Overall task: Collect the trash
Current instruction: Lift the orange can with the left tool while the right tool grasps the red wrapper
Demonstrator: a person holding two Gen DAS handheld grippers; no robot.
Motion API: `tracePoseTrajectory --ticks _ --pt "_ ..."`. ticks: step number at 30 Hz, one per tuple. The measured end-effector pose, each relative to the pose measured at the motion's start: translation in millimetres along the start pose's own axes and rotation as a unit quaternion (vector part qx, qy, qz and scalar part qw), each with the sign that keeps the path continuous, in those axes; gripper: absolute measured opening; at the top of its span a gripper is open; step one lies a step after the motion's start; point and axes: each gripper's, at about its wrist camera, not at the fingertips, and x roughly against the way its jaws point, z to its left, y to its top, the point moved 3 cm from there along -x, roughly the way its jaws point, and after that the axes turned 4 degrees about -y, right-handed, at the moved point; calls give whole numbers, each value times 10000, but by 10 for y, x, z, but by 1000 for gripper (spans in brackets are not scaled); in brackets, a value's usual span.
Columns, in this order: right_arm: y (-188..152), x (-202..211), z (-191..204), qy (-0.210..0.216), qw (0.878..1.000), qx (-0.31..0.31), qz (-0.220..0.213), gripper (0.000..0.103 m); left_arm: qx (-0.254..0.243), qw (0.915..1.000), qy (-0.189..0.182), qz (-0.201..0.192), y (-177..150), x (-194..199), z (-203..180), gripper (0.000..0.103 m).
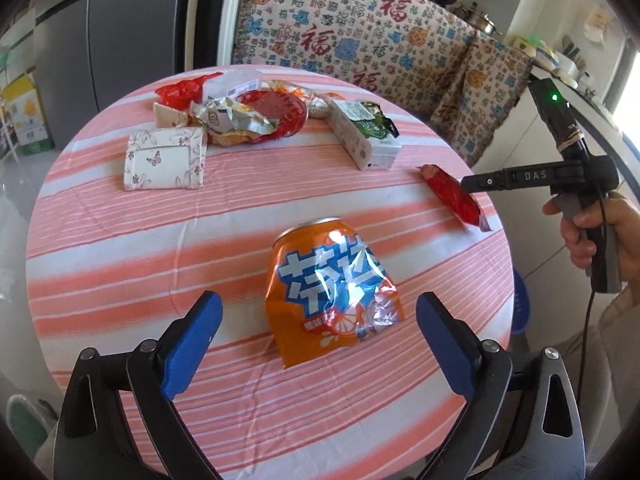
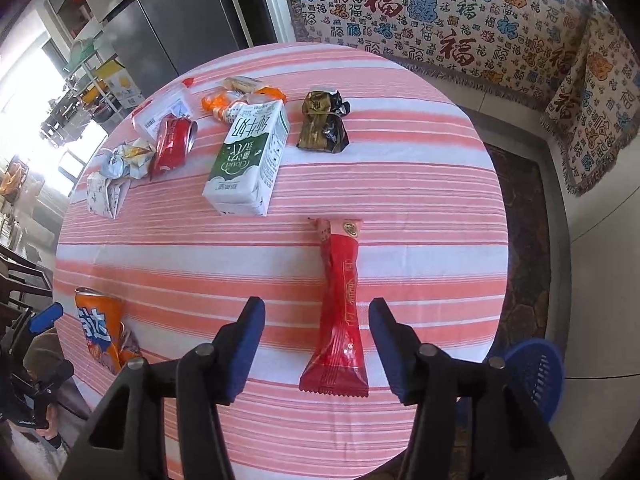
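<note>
Two grippers, both with jaws spread and gripping nothing. The left gripper (image 1: 318,316) hangs above a crushed orange soda can (image 1: 332,292), crinkly shiny metal lying on its side between the blue pads, not touched. The right gripper (image 2: 316,328) sits over a long red foil wrapper (image 2: 340,308), flat with crimped ends, also untouched. Everything's on a round table (image 2: 420,200) with a pink striped cloth.

We are seeing the left gripper (image 1: 318,322) and right gripper (image 2: 316,338) wearing blue pads on black skeletal arms with silver rivets. The right unit's black bar is showing white "DAS" lettering, a green light glowing, a dark cable trailing.
</note>
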Motion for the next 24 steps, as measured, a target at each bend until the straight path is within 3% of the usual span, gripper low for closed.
tracePoseTrajectory --ticks 3,7,10,12,13,14,15,24 --pt "15 -84 71 -10 9999 114 16 56 242 9992 246 224 8 -214 -32 99" --pt "92 -192 67 -346 9991 232 27 57 474 9964 516 468 14 -423 -84 99" --pt "148 -288 -26 -176 9994 30 302 57 552 9946 720 511 17 -488 -80 99" --pt "167 -349 -51 -178 9990 40 410 57 664 9941 688 504 21 -484 -54 92" --pt "167 -386 -45 -188 9987 98 464 54 705 9948 547 496 19 -467 -45 87" --pt "166 -416 -33 -174 9986 155 483 43 699 9949 540 495 22 -455 -38 87" --pt "160 -430 -26 -185 9985 200 485 12 637 9953 553 472 22 -434 -39 87" --pt "-114 54 -18 22 9998 165 -130 12 434 9985 294 147 113 -275 -181 86"
